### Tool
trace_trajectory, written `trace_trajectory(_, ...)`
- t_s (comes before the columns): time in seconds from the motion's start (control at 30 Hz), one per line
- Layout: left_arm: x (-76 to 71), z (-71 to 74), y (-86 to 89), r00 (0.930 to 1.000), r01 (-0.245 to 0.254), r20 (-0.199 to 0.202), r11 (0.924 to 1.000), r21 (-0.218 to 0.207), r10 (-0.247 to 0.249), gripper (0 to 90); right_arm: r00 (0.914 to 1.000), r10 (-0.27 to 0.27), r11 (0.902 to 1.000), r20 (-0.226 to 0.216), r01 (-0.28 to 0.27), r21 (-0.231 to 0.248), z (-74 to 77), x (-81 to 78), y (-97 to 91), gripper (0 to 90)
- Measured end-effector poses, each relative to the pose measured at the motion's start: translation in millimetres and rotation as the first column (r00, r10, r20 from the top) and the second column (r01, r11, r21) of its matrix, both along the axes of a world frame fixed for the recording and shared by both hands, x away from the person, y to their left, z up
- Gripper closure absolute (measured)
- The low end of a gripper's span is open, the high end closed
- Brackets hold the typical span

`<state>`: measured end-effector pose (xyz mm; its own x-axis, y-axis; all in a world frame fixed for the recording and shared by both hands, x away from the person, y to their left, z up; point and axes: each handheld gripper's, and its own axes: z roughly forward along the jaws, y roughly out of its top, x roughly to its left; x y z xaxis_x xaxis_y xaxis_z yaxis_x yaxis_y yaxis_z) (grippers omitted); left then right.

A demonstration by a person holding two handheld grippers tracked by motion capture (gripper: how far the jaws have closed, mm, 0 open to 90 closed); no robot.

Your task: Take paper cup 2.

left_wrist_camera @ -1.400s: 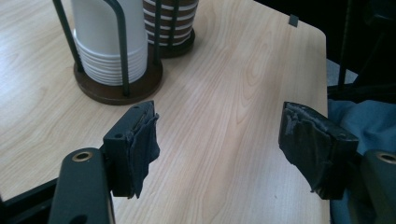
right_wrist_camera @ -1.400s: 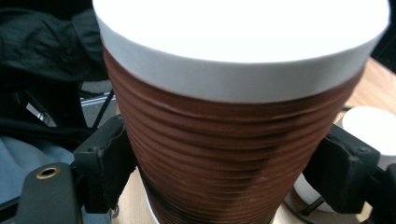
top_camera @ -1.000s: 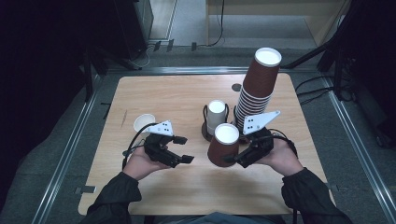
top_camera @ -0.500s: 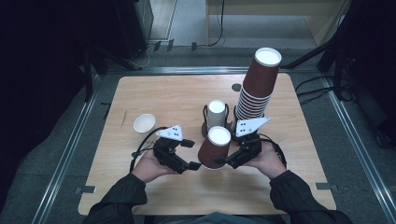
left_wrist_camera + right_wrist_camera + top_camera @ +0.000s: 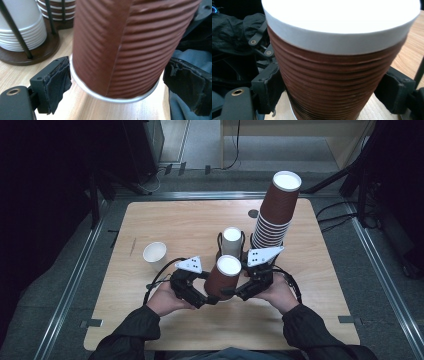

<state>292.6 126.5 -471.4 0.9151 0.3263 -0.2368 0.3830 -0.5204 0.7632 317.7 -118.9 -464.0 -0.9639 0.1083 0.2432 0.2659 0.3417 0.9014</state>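
Note:
A brown ribbed paper cup point(image 5: 222, 277) with a white inside stands slightly tilted between the two hands near the table's front. My right gripper point(image 5: 235, 292) comes at it from the right; in the right gripper view both pads point(image 5: 270, 85) press the cup point(image 5: 332, 75) low on its wall. My left gripper point(image 5: 211, 296) reaches in from the left around the cup's base point(image 5: 125, 50). Its jaws have just been opening: the left pad point(image 5: 57, 80) lies at the cup's white bottom rim, and the right pad stands a little off it.
A tall leaning stack of brown cups point(image 5: 275, 215) stands behind the right hand. White cups sit in a dark wire holder point(image 5: 231, 242) right behind the held cup. A single white cup point(image 5: 154, 254) stands at the left. The wooden table point(image 5: 175, 225) has dark floor around it.
The right hand has brought the brown cup down and to the left. The left gripper has moved right until its jaws stand around the cup's base, and they have widened.

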Motion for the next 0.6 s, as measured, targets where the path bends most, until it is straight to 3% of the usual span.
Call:
trace_trajectory(0.33,0.6,0.0,-0.6,0.9997,-0.026,0.001,0.9995,-0.02,0.026,7.7,0.9998,-0.013,0.9993,-0.018,0.013,0.035,-0.4,1.0,3.9,17.5)
trace_trajectory(0.6,1.6,1.4,1.4,0.9998,-0.017,0.01,0.9997,-0.018,0.017,11.4,0.9996,-0.018,0.9989,-0.023,0.019,0.042,-0.2,2.4,2.7,18.0)
